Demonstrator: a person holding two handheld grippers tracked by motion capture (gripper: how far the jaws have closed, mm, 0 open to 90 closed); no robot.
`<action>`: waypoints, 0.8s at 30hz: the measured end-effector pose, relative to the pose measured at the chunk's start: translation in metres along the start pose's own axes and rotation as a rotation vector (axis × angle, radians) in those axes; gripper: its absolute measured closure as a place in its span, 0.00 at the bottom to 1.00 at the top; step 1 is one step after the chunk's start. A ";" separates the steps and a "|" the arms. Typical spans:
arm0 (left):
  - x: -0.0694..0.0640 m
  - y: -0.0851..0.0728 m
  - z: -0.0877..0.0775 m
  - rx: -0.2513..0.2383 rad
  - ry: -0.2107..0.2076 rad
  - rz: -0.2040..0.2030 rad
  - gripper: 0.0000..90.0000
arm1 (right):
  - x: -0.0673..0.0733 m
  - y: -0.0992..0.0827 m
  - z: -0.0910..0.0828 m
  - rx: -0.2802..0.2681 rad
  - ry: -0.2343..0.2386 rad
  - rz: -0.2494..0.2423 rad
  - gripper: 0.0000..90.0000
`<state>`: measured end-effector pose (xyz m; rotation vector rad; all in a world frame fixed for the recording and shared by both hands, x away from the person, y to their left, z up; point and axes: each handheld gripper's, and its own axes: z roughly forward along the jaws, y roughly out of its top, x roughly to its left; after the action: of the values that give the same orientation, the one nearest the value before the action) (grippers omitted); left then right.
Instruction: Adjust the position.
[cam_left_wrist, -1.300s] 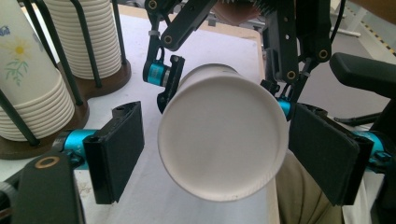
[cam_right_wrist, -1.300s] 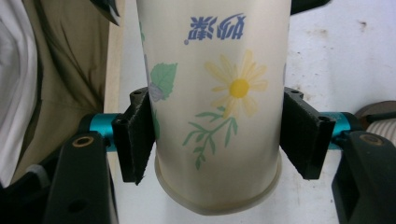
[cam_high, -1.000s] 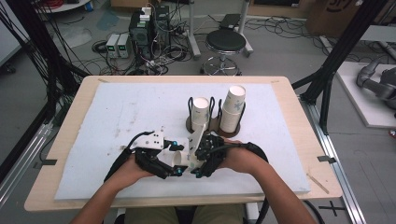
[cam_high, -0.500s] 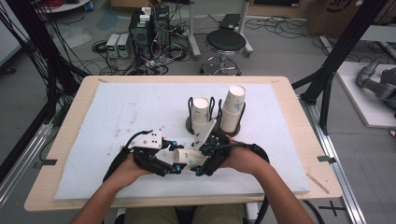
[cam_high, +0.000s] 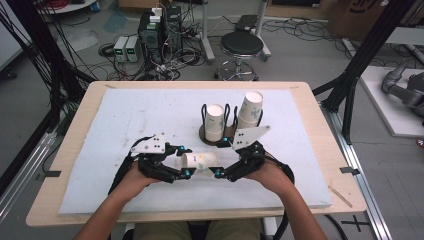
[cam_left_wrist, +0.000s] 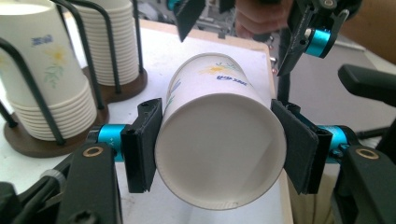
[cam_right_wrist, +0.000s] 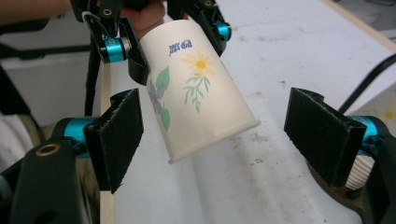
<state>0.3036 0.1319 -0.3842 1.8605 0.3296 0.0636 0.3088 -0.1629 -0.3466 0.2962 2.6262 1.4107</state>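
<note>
A white paper cup with a flower print lies on its side above the white mat. My left gripper is shut on its base end; in the left gripper view both pads press the cup at its sides. My right gripper faces it from the right, open. In the right gripper view the cup's rim end reaches between the spread pads and the right pad stands well apart from it. The left gripper grips the far end there.
A brown wire cup holder stands behind the grippers with two stacks of paper cups, the right stack leaning. The white mat covers the wooden table; its left half is bare. Cables and a stool lie beyond the far edge.
The two grippers have drawn apart sideways. The cup, hidden between them before, now shows lying across the gap in my left gripper.
</note>
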 end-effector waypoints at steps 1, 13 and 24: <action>0.001 -0.001 -0.001 -0.011 0.004 -0.005 0.41 | 0.000 -0.002 -0.001 -0.013 -0.009 0.005 0.23; 0.011 -0.014 -0.013 -0.141 0.035 -0.065 0.41 | 0.001 -0.031 -0.003 -0.168 -0.080 0.116 0.23; 0.010 -0.021 -0.017 -0.207 0.012 -0.062 0.41 | -0.001 -0.046 -0.001 -0.182 -0.065 0.151 0.23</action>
<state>0.3060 0.1559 -0.4000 1.6442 0.3742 0.0639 0.3050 -0.1885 -0.3842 0.5169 2.4472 1.6443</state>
